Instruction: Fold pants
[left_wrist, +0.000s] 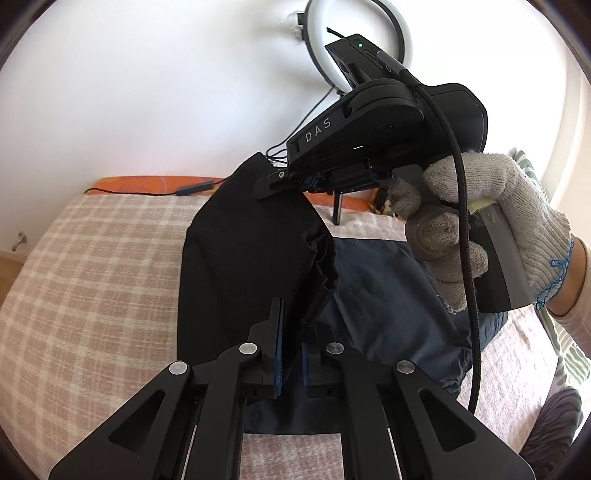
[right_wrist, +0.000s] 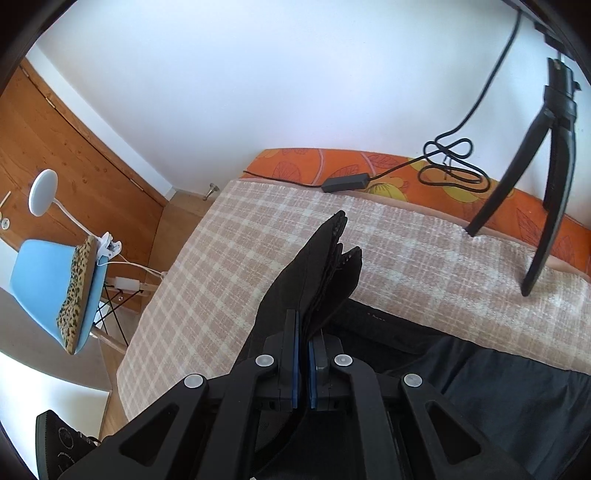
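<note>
Bed under a pink checked blanket (right_wrist: 229, 258), white wall behind, orange sheet (right_wrist: 332, 162) along the far edge; dark pants (left_wrist: 240, 258) lie partly on the blanket, one end lifted clear. Left gripper (left_wrist: 290, 363) pinched on the raised cloth; right gripper (right_wrist: 303, 363) likewise clamped on a stacked edge, seemingly hems, though dark folds blur it. Cloth looks light, limp, sagging between holds; best taken at hems or waistband, layers pinched together, kept taut.

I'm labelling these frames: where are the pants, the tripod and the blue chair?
pants (left_wrist: 243, 251): left wrist view, on the lifted black fabric.
tripod (right_wrist: 554, 147): right wrist view, on a black leg.
blue chair (right_wrist: 40, 266): right wrist view, on the seat shell.
</note>
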